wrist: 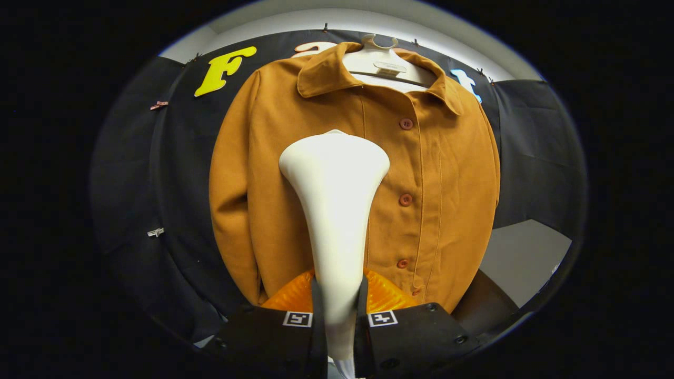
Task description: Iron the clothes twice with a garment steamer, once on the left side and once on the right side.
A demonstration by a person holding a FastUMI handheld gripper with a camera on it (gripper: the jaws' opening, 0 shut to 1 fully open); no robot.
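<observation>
While the gripper [339, 316] clamps both fingers on the white steamer [334, 210], its head rests mid-frame on the jacket [442, 184], left of the buttons, so both passes seem unfinished.

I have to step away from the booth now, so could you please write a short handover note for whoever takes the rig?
Hand-held gripper: shut on the white garment steamer, gripping its handle.
Steamer head sits in front of the brown jacket, just left of the button row at chest height; contact cannot be judged.
Jacket hangs buttoned on a white hanger.
Done: steamer picked up.
Left: finished passes cannot be told; confirm left, then do right.
</observation>
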